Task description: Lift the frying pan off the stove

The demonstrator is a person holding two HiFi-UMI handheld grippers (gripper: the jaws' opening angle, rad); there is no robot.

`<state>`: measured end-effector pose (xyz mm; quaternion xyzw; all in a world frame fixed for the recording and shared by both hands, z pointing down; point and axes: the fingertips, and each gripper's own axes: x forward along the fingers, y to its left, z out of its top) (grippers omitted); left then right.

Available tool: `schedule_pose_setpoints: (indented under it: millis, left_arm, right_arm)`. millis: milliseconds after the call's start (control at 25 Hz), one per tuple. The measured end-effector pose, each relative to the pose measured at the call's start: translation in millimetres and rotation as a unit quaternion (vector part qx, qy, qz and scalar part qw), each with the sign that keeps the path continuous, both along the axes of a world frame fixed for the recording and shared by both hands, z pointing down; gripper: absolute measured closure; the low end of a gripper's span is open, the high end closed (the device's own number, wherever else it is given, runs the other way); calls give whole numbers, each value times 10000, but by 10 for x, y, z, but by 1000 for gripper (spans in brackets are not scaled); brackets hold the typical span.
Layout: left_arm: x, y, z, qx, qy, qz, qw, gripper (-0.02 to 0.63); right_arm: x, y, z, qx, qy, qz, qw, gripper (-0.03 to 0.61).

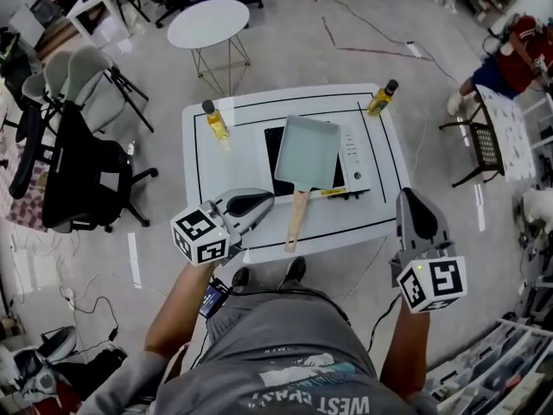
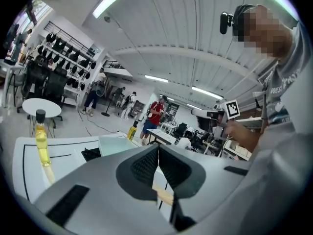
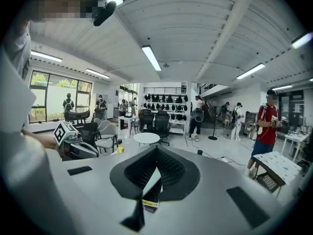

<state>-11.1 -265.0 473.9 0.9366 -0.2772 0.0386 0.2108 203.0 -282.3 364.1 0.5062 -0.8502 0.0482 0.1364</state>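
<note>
Pale-floored workshop w/ cables and tape marks across the floor. Far L, a black office chair (image 1: pixel 82 175) and two grey chairs (image 1: pixel 73 72) stand well apart from the counter; a round white table (image 1: pixel 208 22) sits behind it.

Centre: white rectangular counter w/ black border lines (image 1: pixel 197 180). At its back-L corner a clear bottle of yellow liquid w/ black cap (image 1: pixel 216 122) stands upright, near the stove but not touching it. The left claw (image 1: pixel 270 199) hangs over the counter's near-L part, tip just beside the wooden handle (image 1: pixel 296 219). In the left gripper view its jaws are pressed together w/ nothing btwn them (image 2: pixel 158 148).

The black flat stove w/ white control strip (image 1: pixel 350 154) lies mid-counter. The pale blue-grey rectangular frying pan (image 1: pixel 307 150) rests flat on it, covering most of the black top. The handle juts toward the counter's near edge, tilted a bit L, and lies btwn the two claws.

Back-R corner: a second yellow bottle, black-capped (image 1: pixel 381 99), upright, apart from pan and stove. The right claw (image 1: pixel 415 195) hovers off the counter's near-R corner, well apart from the handle. The right gripper view shows its jaws closed tip to tip, empty (image 3: pixel 156 150).

Far R, beyond the counter: a small white side table (image 1: pixel 510 132) and a person in red (image 1: pixel 523 54).
</note>
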Motion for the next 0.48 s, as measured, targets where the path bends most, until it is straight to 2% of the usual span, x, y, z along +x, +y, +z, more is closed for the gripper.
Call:
schedule_pose_setpoints:
  millis: [240,480]
  left_arm:
    - [196,-102,404,-542,183,42,9984,608]
    - [367,-147,825,-1278,494,74,9905,511]
  right_arm:
    - [117,-174,234,-215,-23,-92,9997,568]
    - [213,-266,456,-412,-12,-109,9991,568]
